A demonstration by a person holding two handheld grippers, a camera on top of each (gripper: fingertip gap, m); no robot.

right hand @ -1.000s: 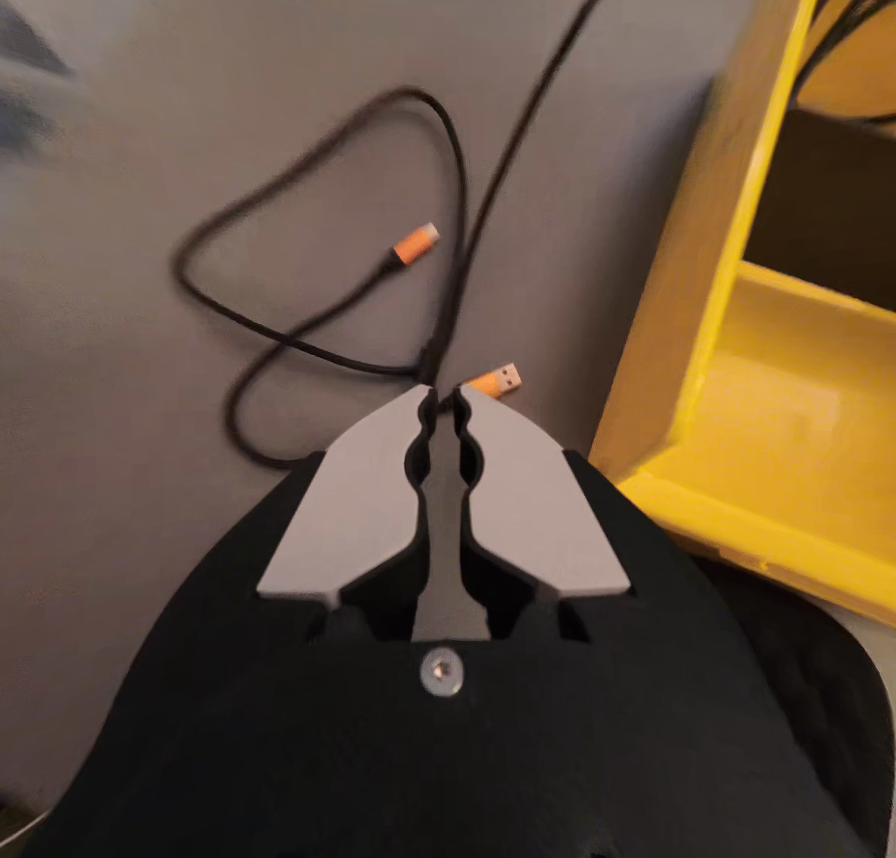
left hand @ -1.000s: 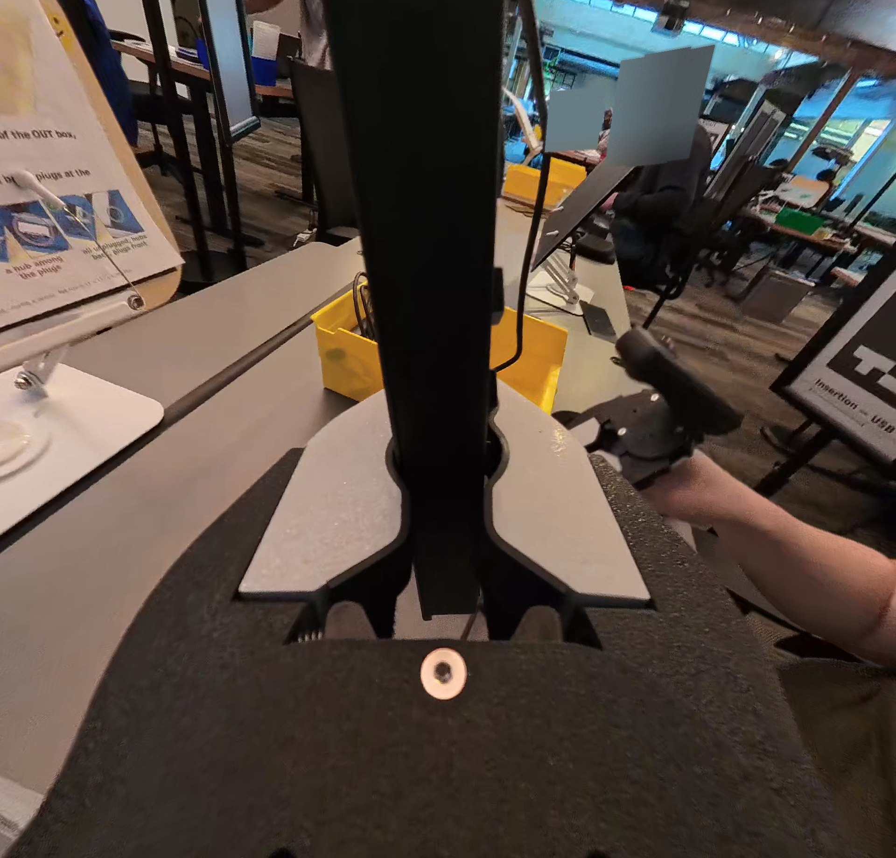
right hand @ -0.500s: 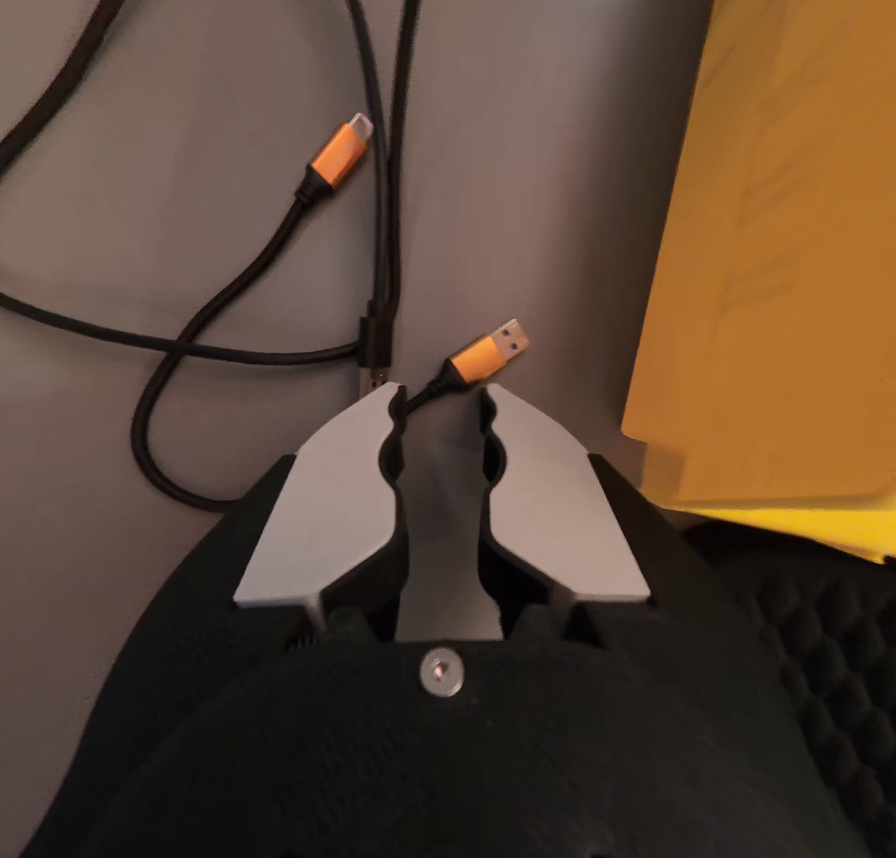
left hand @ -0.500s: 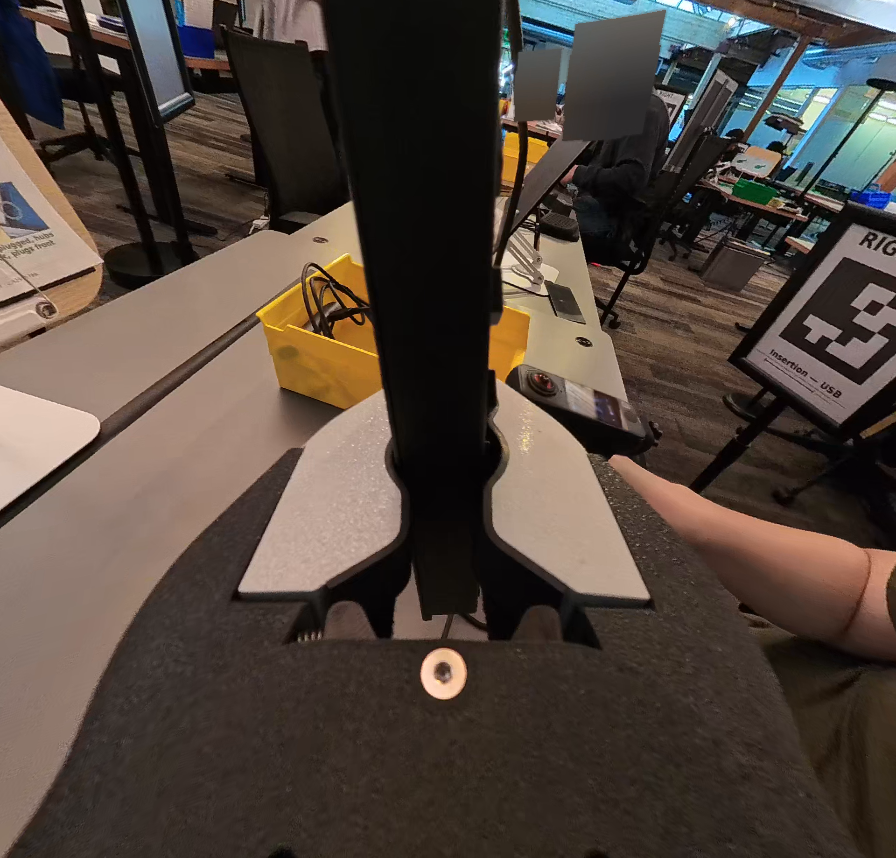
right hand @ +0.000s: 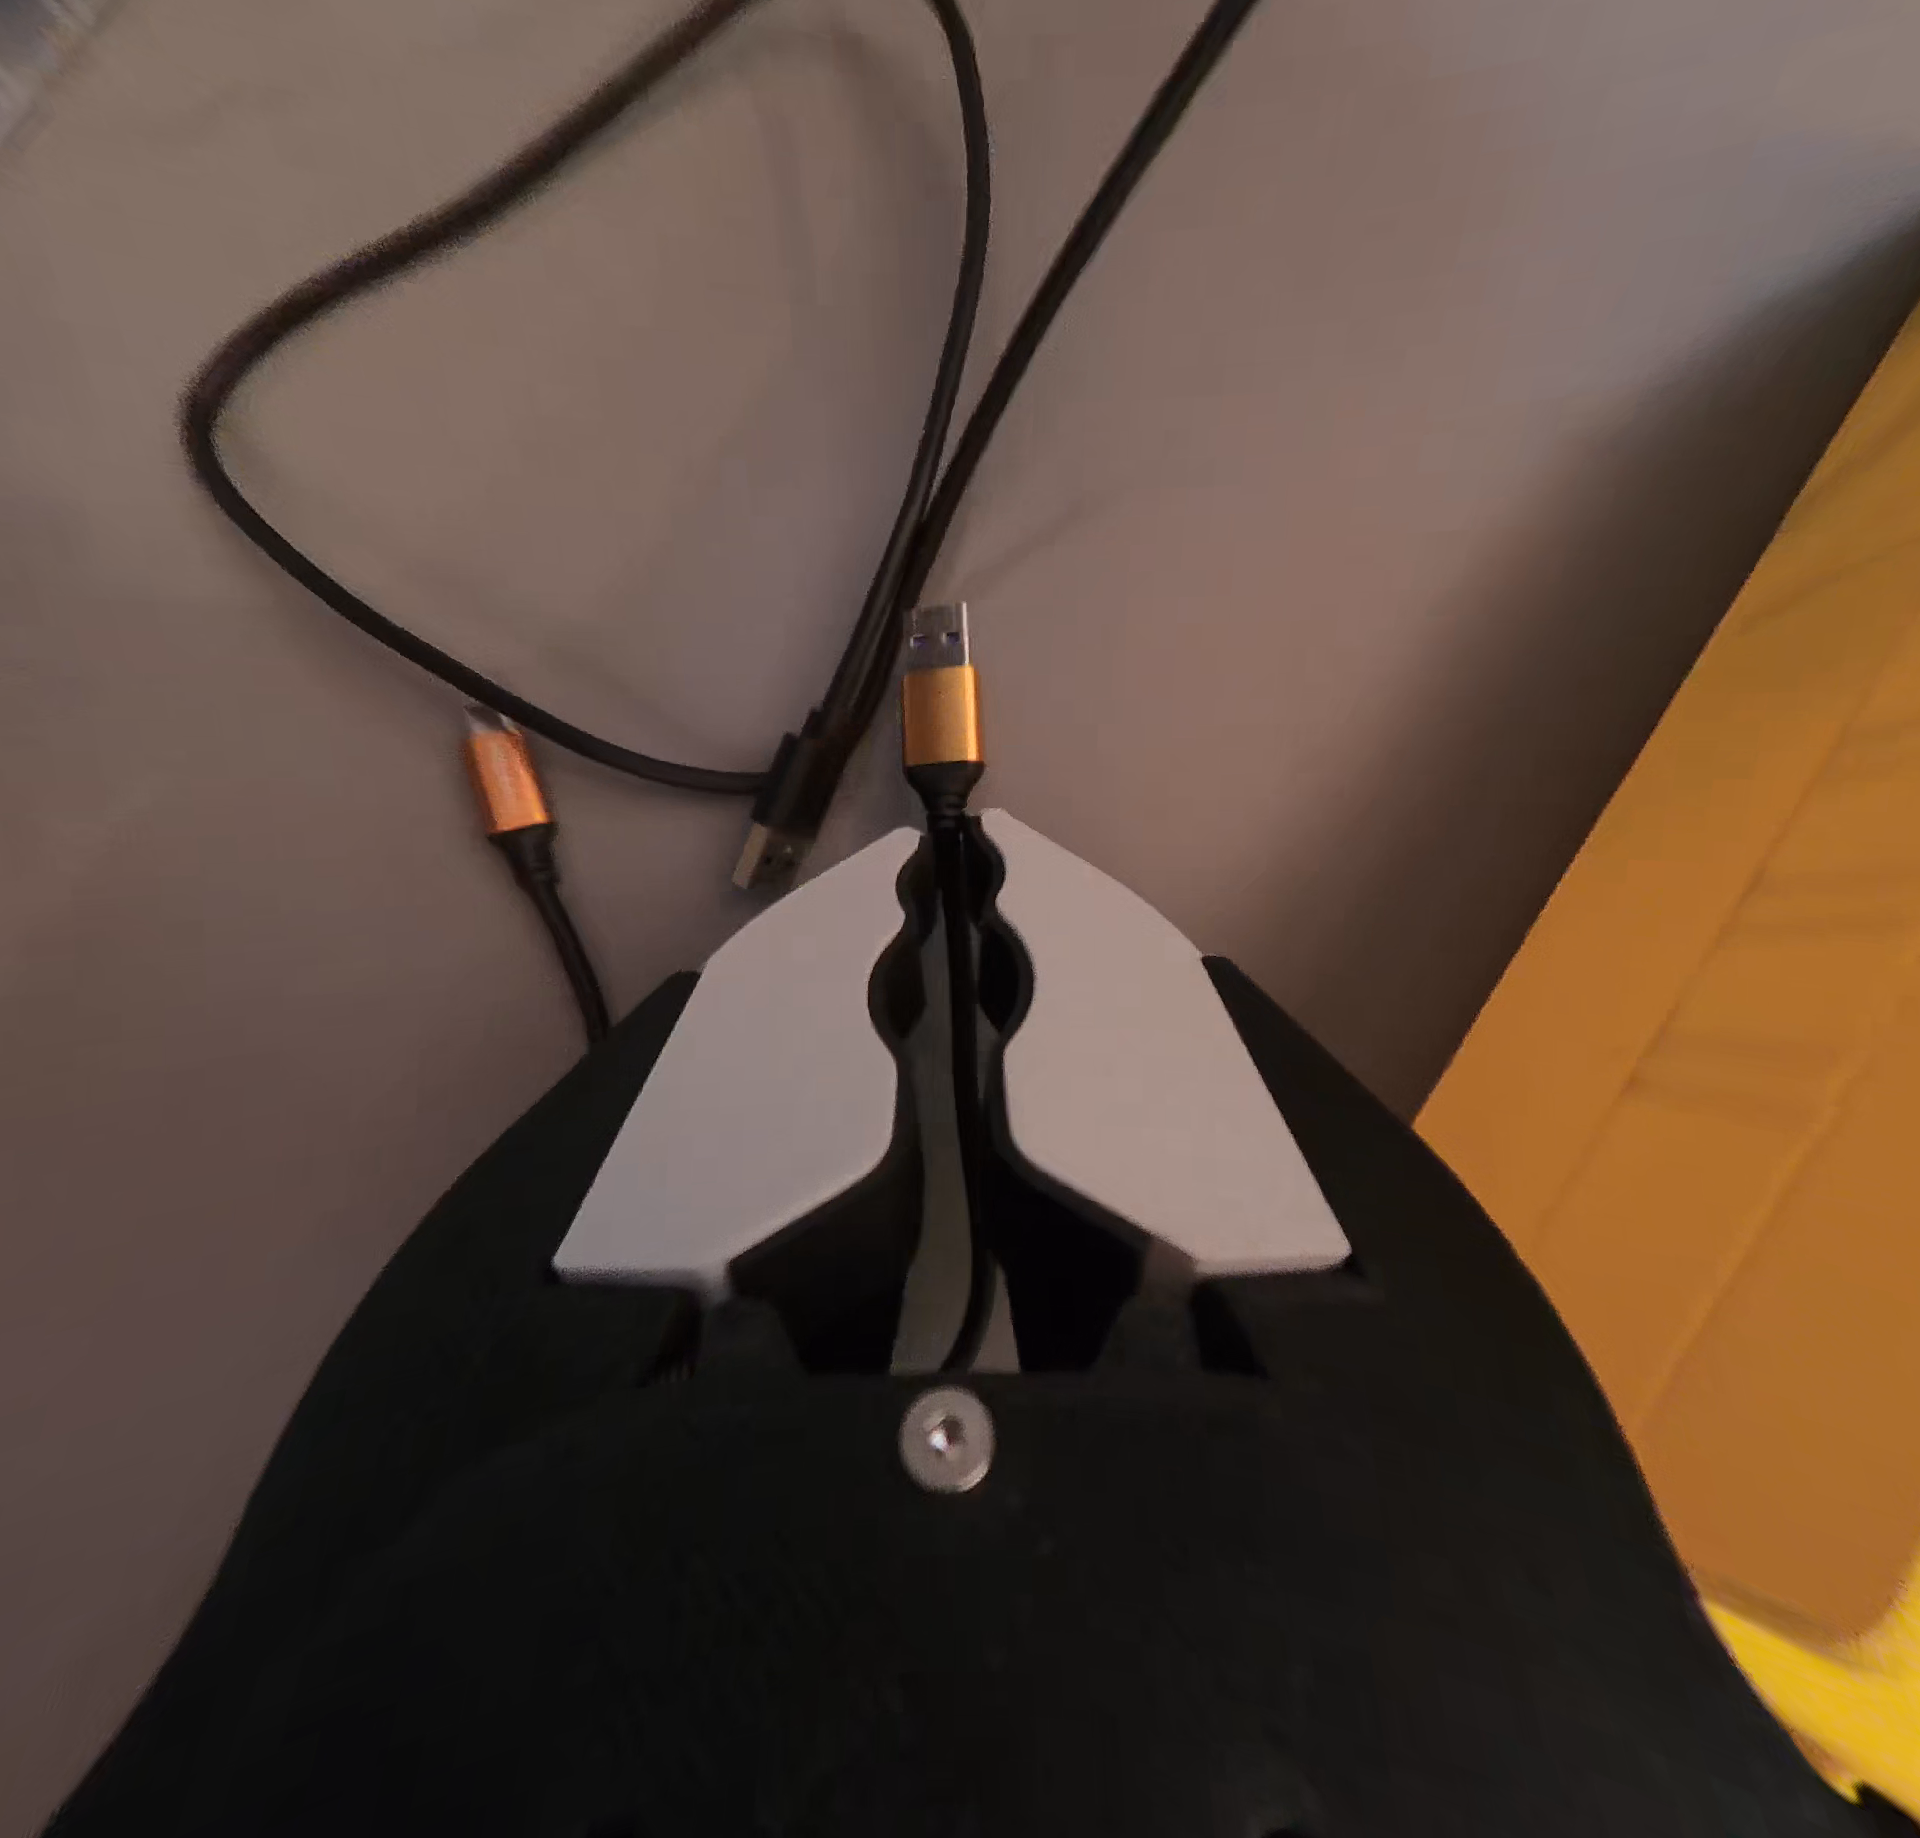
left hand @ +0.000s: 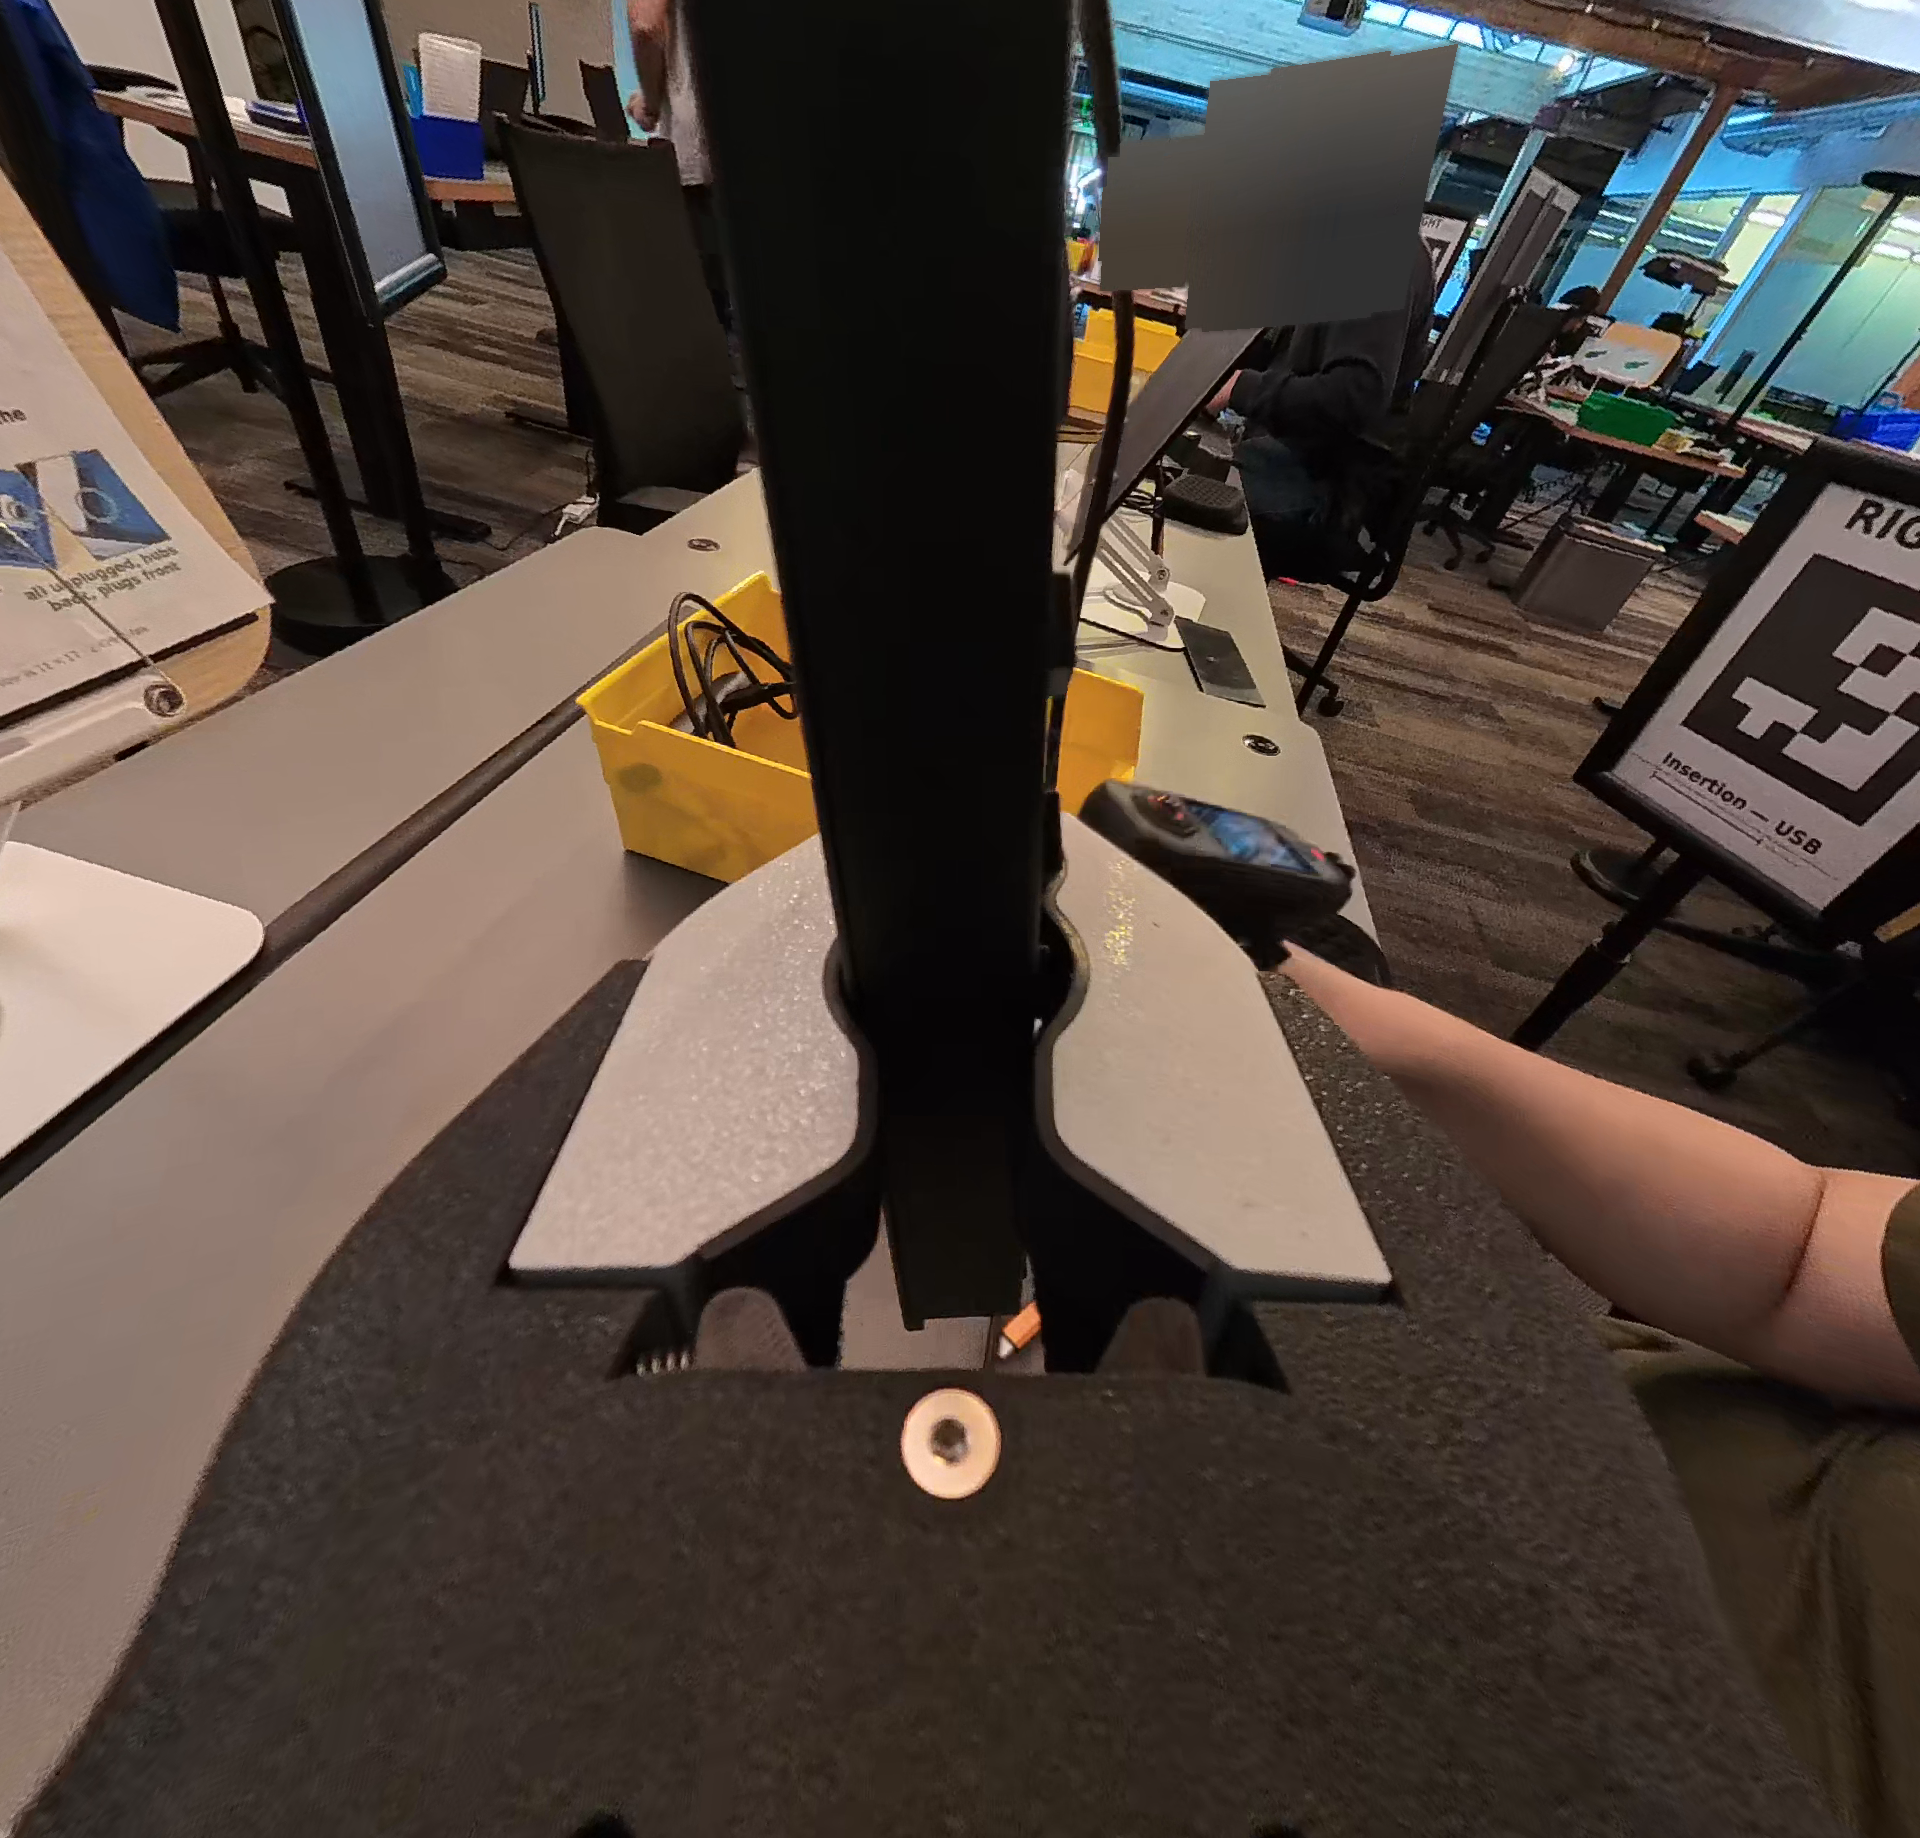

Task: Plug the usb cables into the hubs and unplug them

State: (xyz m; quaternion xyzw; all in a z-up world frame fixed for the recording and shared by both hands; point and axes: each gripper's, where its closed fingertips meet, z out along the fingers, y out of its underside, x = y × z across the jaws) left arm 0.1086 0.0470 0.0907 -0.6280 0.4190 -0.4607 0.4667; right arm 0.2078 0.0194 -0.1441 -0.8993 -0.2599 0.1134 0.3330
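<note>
In the left wrist view my left gripper (left hand: 940, 947) is shut on a long black hub (left hand: 904, 438) that stands upright between its fingers (left hand: 727, 1040); a thin black cable (left hand: 1112, 417) hangs along the hub's right side. My right gripper (right hand: 951, 827) is shut on the black cable just behind an orange USB-A plug (right hand: 940, 713), which sticks straight out past the fingertips above the grey table (right hand: 1351, 438). The right gripper also shows in the left wrist view (left hand: 1216, 853), low by the yellow bin (left hand: 707, 801).
A second orange plug (right hand: 506, 786) and a black USB plug (right hand: 779, 822) lie on the table with looped black cable (right hand: 582, 178). The yellow bin wall (right hand: 1714, 957) stands close on the right. A white stand base (left hand: 94, 978) and a person's arm (left hand: 1558, 1134) flank the table. The left gripper's tips are roughly 25 centimeters from the right gripper's.
My right gripper opened around the cable of the orange USB-A plug, then shut on it; the plug now points straight ahead. My left gripper kept hold of the hub and swung slightly.
</note>
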